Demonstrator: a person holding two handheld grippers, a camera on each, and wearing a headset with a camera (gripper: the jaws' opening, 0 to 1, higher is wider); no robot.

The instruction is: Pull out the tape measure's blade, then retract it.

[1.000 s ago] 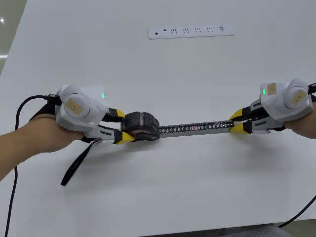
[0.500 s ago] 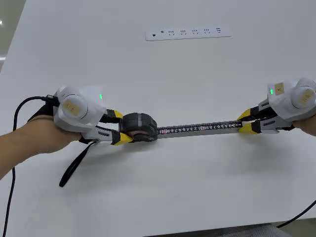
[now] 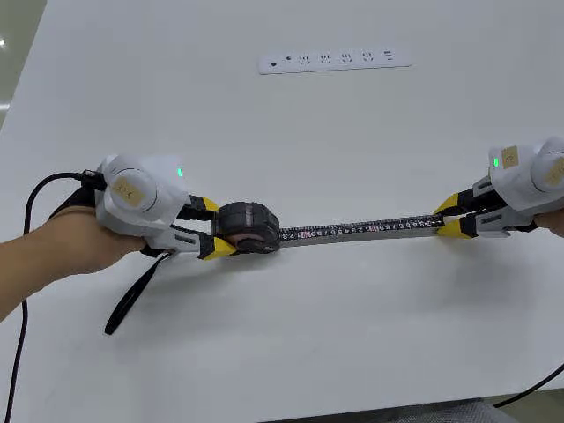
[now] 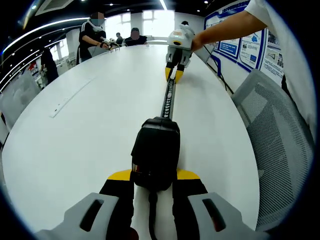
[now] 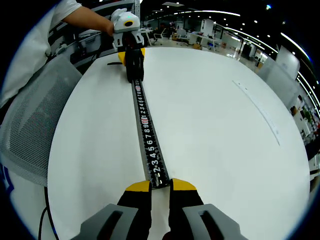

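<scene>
A black tape measure case (image 3: 248,227) lies on the white table, and my left gripper (image 3: 215,228) is shut on it from the left; the case (image 4: 155,152) sits between the yellow fingertips in the left gripper view. Its dark blade (image 3: 359,229) with white numbers runs right across the table to my right gripper (image 3: 453,216), which is shut on the blade's end. In the right gripper view the blade (image 5: 147,141) stretches away from the yellow fingertips (image 5: 138,187) to the case (image 5: 134,64).
A white power strip (image 3: 334,60) lies at the far side of the table. A black wrist strap (image 3: 132,295) and a cable (image 3: 28,231) trail from the left gripper. A mesh chair (image 4: 272,130) stands beside the table; people sit at its far end.
My right gripper has moved farther right with the blade's end, so more blade is out of the case. The left gripper and case have stayed in place.
</scene>
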